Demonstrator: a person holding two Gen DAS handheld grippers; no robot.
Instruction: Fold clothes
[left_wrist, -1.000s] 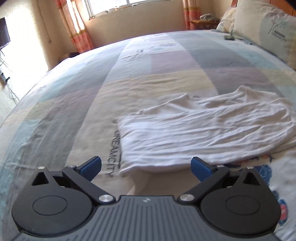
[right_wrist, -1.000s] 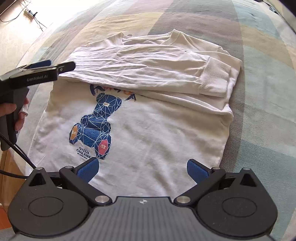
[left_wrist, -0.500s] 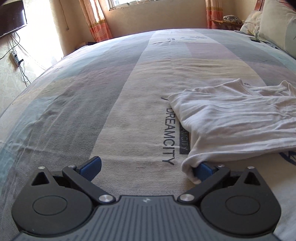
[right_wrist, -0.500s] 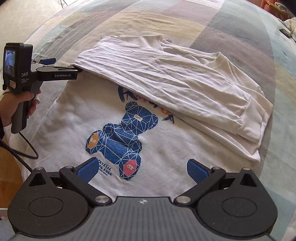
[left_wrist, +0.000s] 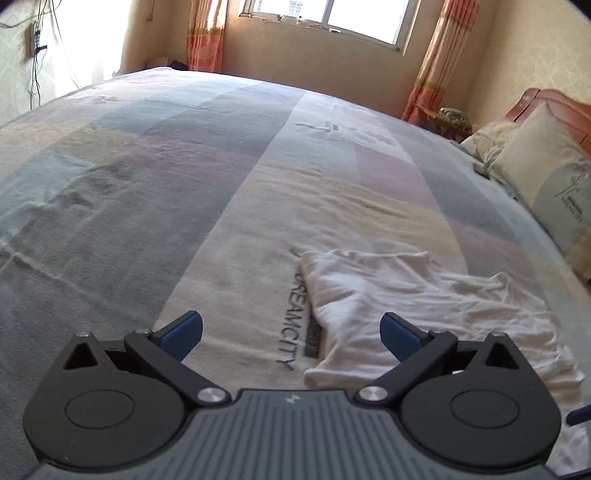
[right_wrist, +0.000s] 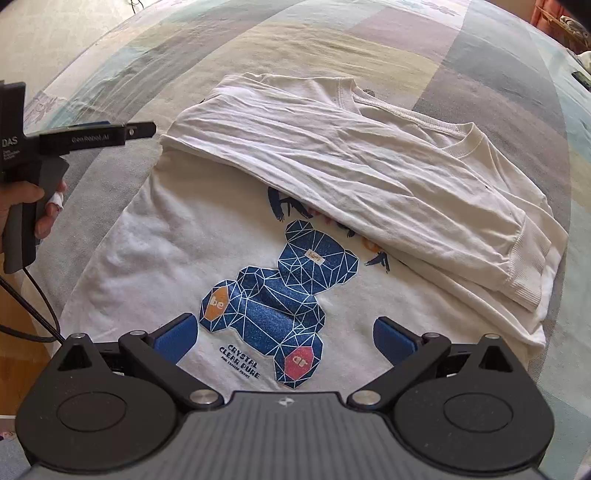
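White sweatshirt lies flat on the bed, front up, blue geometric bear print showing. One sleeve is folded diagonally across the chest, its ribbed cuff at the garment's far side edge. Left claw: blue pads wide apart, nothing between them, hovering at the folded shoulder corner, beside the "DREAMCITY" lettering on the bedspread. Right claw: wide apart, empty, above the hem end. Pillows at the headboard.
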